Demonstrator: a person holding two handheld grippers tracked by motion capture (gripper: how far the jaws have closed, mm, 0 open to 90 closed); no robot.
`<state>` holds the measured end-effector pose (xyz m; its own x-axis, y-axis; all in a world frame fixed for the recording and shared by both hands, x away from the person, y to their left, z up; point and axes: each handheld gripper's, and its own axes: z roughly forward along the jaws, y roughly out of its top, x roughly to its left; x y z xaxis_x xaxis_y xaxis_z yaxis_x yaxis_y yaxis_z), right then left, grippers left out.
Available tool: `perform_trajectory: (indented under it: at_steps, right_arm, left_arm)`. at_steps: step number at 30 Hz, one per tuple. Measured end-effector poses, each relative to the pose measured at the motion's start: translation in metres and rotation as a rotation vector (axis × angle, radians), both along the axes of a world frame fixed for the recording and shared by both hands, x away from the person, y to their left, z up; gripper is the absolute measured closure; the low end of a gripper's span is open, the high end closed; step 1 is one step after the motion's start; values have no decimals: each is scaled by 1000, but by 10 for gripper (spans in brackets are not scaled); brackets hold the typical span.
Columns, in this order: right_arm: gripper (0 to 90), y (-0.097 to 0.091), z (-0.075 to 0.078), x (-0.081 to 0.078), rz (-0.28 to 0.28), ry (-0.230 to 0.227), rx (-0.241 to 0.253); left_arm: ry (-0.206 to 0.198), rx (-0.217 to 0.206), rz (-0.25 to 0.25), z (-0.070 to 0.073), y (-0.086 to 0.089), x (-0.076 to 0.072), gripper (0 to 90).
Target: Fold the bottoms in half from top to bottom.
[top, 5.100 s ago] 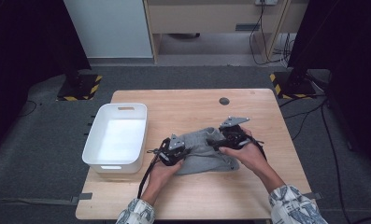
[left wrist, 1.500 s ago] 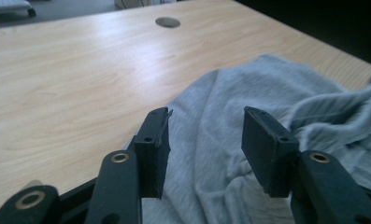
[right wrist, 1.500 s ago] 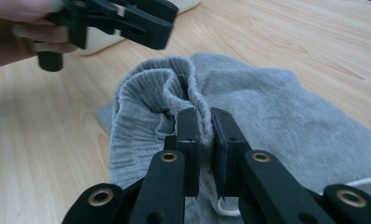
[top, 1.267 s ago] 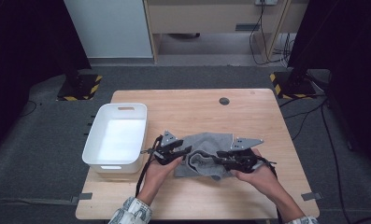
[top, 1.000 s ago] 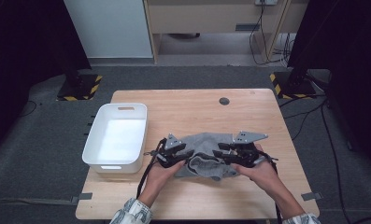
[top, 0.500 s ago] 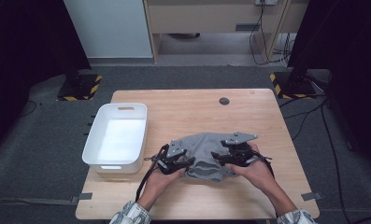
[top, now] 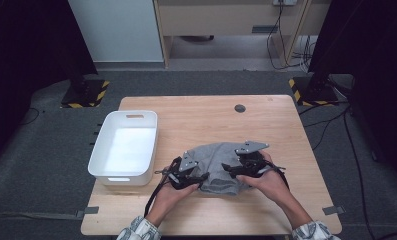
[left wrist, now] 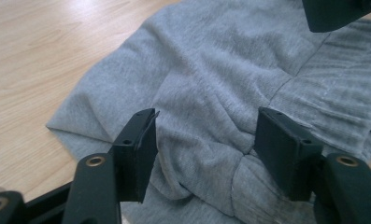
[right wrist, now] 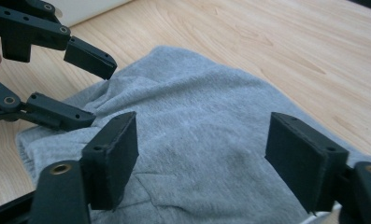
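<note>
1. Cloth: a grey garment [top: 217,167], folded into a thick pad, lies on the near half of the wooden table [top: 211,115], at about six o'clock from the table's centre, with the white bin [top: 127,146] just off at its nine o'clock.

2. The left gripper [top: 188,179] sits at the garment's seven o'clock corner. Its jaws have just been opening and stand apart; in the left gripper view grey folds [left wrist: 206,140] lie between them, but the pads do not press on the fabric.

3. The right gripper [top: 237,170] sits at the garment's four o'clock edge. Its jaws have also just been opening and now gape wide over the smooth top layer [right wrist: 197,135], gripping nothing.

4. The garment's long axis seems to run roughly from nine to three o'clock, between the two hands, so each gripper faces one end and points inward toward the other.

5. Neither hand is clearly nearer: both hover at the cloth's near edge. My guess is that the next move turns on the bin lying at nine o'clock, on the left gripper's side, so the bundle would travel that way.
</note>
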<state>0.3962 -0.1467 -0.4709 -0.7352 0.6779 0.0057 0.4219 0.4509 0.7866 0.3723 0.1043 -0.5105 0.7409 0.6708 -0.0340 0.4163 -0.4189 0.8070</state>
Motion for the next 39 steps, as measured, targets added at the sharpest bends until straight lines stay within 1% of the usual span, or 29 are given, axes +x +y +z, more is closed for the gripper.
perform_trajectory:
  at_steps: [5, 9, 10, 13, 17, 20, 24, 27, 30, 33, 39]
  right_arm:
    - [203, 3, -4, -1, 5, 8, -13]
    - [178, 2, -5, -4, 1, 5, -6]
    - [174, 2, -6, -5, 2, 3, -11]
    - [168, 1, -8, -7, 7, 9, -21]
    - [164, 1, -9, -9, 13, 9, -22]
    - [160, 0, -12, -11, 18, 14, -27]
    - [157, -1, -14, -13, 16, 13, -33]
    - [152, -1, -17, -16, 26, 3, -56]
    - [149, -1, -18, -17, 28, 1, -59]
    - [149, -1, -21, -18, 30, -1, -74]
    - [145, -4, -26, -17, 33, -14, -101]
  left_arm:
    - [7, 9, -11, -3, -1, 0, 354]
    - [4, 17, -16, -4, -2, -1, 345]
    - [-1, 24, -19, -4, -2, -2, 342]
    - [-5, 29, -23, -5, -1, -4, 335]
    - [1, 26, -19, -7, 1, -6, 291]
    - [13, 27, -10, -8, 2, -6, 265]
    - [8, 33, -13, -9, 4, -9, 262]
    - [8, 33, -12, -9, 5, -10, 259]
    - [10, 36, -10, -10, 3, -10, 247]
    - [6, 42, -12, -11, 2, -10, 240]
    - [5, 57, -11, -13, -5, -6, 201]
